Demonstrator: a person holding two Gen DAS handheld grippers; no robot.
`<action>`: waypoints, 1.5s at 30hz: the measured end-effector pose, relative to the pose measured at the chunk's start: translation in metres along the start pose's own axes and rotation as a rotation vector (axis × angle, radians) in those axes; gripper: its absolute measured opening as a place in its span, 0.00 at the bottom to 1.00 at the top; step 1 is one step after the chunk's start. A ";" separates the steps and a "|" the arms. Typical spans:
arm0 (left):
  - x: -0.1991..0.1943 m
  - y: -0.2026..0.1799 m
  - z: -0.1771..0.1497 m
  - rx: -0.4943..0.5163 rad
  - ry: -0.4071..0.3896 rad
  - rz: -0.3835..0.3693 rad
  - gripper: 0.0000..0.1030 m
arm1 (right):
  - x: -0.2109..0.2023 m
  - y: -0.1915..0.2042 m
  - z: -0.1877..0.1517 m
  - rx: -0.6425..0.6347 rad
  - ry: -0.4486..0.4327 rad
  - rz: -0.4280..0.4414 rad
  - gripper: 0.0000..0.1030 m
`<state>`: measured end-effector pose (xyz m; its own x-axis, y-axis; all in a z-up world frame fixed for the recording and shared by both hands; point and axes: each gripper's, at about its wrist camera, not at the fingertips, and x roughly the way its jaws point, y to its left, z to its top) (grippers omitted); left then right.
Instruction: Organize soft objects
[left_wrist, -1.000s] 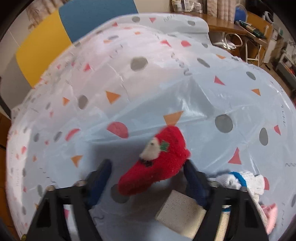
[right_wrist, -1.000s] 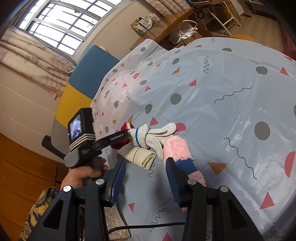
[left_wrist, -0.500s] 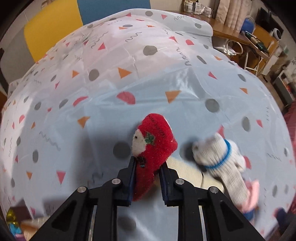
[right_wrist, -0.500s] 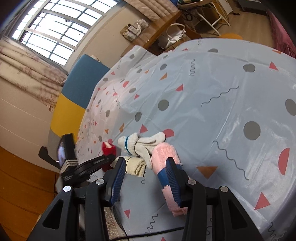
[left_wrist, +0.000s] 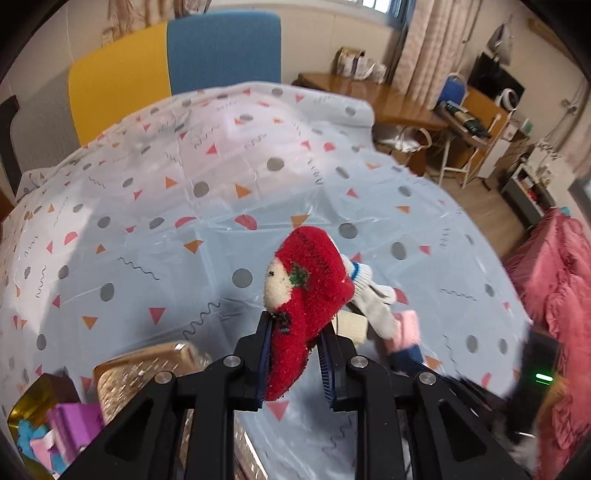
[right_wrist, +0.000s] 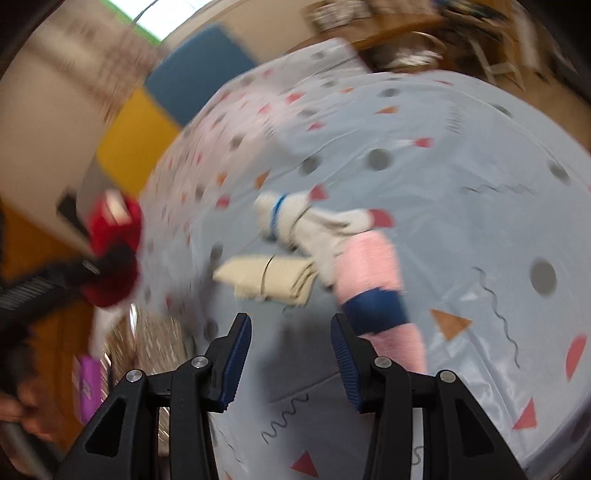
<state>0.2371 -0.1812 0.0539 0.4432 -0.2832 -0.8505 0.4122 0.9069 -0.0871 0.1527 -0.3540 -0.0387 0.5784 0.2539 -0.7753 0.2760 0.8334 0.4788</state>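
My left gripper (left_wrist: 295, 354) is shut on a fuzzy red sock (left_wrist: 306, 291) with a cream face on it and holds it up above the table. From the right wrist view that red sock (right_wrist: 114, 251) hangs blurred at the left, off the table's edge. On the patterned tablecloth (right_wrist: 443, 177) lie a white sock bundle with a blue stripe (right_wrist: 295, 218), a folded beige cloth (right_wrist: 266, 275) and a pink sock with a navy band (right_wrist: 369, 280). My right gripper (right_wrist: 291, 354) stands open just before the beige cloth, nothing between its pads.
A glittery gold basket (left_wrist: 147, 369) sits below the table's near edge, with purple and blue soft items (left_wrist: 70, 424) beside it. A yellow and blue headboard (left_wrist: 166, 66) stands behind the table. A pink blanket (left_wrist: 554, 295) is at the right, a wooden desk (left_wrist: 388, 99) far back.
The left gripper closed on the red sock, lifted it off the table and drew back toward the basket. The right gripper swung left, from over the pink sock toward the beige cloth.
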 end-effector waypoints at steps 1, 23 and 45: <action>-0.004 0.001 -0.001 0.004 -0.001 -0.006 0.22 | 0.005 0.009 0.000 -0.045 0.013 -0.020 0.44; -0.137 0.155 -0.036 -0.233 -0.204 -0.003 0.23 | 0.127 0.097 0.010 -0.770 0.110 -0.415 0.47; -0.185 0.264 -0.237 -0.471 -0.354 0.266 0.24 | 0.095 0.103 -0.073 -0.801 0.061 -0.494 0.47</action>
<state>0.0751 0.1844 0.0651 0.7510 -0.0423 -0.6589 -0.1059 0.9773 -0.1834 0.1798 -0.2085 -0.0933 0.4898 -0.2117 -0.8457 -0.1441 0.9371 -0.3180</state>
